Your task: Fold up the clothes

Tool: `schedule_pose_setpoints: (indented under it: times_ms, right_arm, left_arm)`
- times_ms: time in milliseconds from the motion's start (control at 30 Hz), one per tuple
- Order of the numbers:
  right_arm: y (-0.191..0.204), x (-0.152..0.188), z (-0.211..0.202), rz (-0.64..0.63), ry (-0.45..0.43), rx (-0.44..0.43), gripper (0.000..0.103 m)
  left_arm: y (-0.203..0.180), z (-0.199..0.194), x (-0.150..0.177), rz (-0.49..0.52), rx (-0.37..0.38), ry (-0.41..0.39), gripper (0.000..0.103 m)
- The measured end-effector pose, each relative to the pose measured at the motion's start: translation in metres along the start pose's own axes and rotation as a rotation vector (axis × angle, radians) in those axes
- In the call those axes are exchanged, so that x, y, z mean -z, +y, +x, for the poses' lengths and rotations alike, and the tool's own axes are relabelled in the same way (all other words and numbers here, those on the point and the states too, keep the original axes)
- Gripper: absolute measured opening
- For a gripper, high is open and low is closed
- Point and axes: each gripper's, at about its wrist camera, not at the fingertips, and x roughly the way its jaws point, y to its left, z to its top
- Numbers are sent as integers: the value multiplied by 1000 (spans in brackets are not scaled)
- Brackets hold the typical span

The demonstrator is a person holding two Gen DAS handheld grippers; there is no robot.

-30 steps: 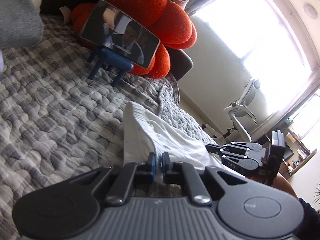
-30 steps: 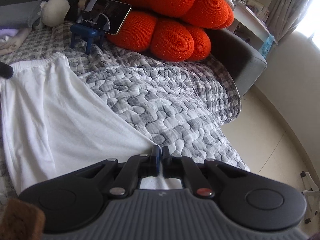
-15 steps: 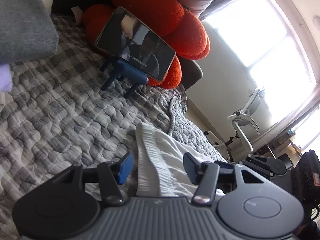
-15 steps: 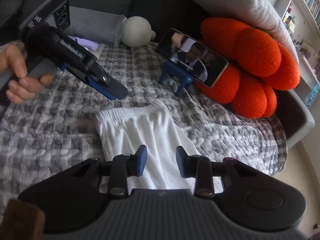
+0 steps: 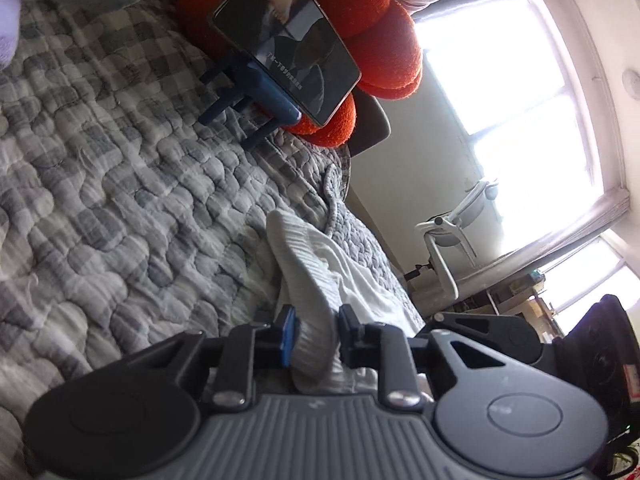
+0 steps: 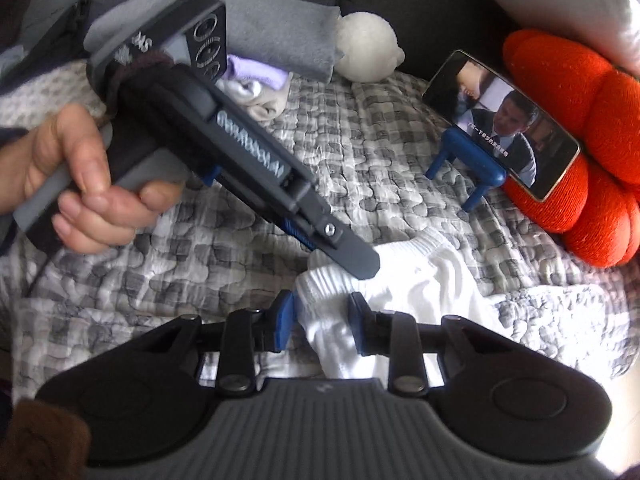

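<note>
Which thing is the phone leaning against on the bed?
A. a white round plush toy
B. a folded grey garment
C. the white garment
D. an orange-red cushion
D: the phone sits on a small blue stand and its back rests against the orange-red cushion; the plush toy and grey garment lie apart from it.

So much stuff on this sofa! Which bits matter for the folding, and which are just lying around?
Part of the job:
- white garment, ribbed waistband between both pairs of open fingers
- left hand-held gripper
- right hand-held gripper

Just lying about:
- phone on a blue stand
- orange cushion
- white plush toy
- grey folded cloth
- checked quilt
</note>
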Motion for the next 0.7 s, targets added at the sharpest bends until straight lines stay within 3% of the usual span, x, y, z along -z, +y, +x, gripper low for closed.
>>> schedule_pose_setpoints:
  times_ms: [133, 300, 367, 567, 700]
  right_arm:
    - [2, 4, -5, 41, -19, 27, 16]
    - [5, 8, -11, 92, -42, 61, 12]
    - [6, 10, -14, 112, -51, 74, 12]
    - [-4, 17, -31, 196, -78, 82, 25]
    - [-16, 18, -38, 249, -76, 64, 28]
  left_arm:
    - [-5, -7, -1, 36, 18, -23, 22]
    - [-12, -9, 1, 118, 41, -32, 21]
    - [-17, -8, 4, 171, 42, -24, 20]
    - [-27, -9, 7, 283, 58, 14, 19]
    - [-22, -7, 2, 264, 66, 39, 19]
